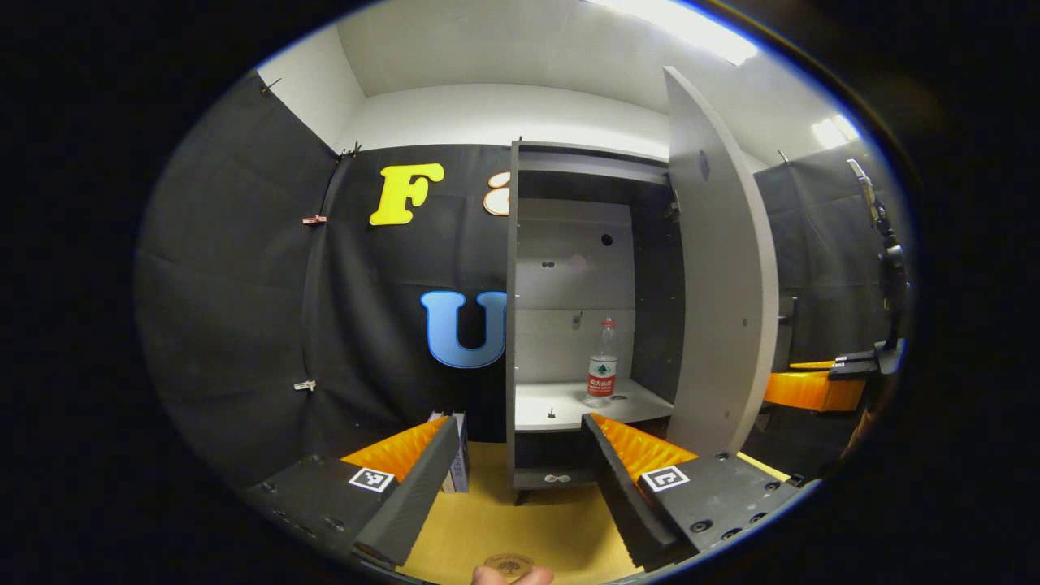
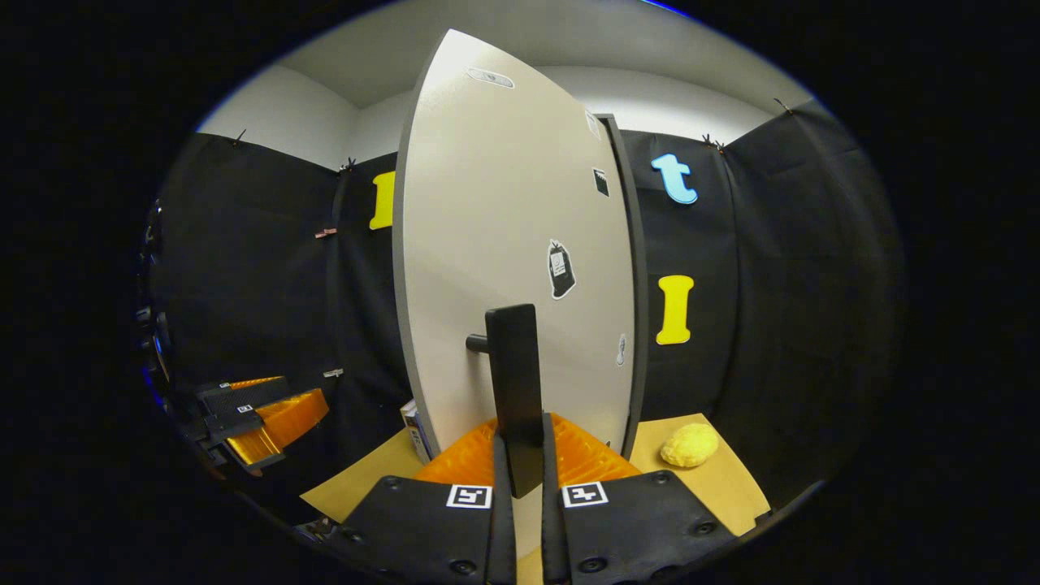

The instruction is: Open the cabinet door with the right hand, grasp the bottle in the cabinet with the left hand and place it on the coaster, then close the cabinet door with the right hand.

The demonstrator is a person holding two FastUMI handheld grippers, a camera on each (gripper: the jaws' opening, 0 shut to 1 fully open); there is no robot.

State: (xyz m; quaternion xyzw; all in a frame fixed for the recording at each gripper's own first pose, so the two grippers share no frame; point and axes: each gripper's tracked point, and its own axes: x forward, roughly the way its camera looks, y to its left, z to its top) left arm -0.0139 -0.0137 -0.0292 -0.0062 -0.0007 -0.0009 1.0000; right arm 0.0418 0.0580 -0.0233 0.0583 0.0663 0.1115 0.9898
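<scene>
Gripping the dark handle [image 2: 514, 390] with both fingers pressed on it, the right gripper [image 2: 520, 463] holds the door [image 2: 504, 244] swung open. The bottle [image 1: 602, 366] stands upright on the cabinet [image 1: 569, 325] shelf, well ahead of the left gripper [image 1: 520, 455], whose fingers are spread wide with nothing between them. Below that gripper, the coaster [image 1: 509, 562] lies on the table [image 1: 520, 520], touching a fingertip [image 1: 504, 576].
</scene>
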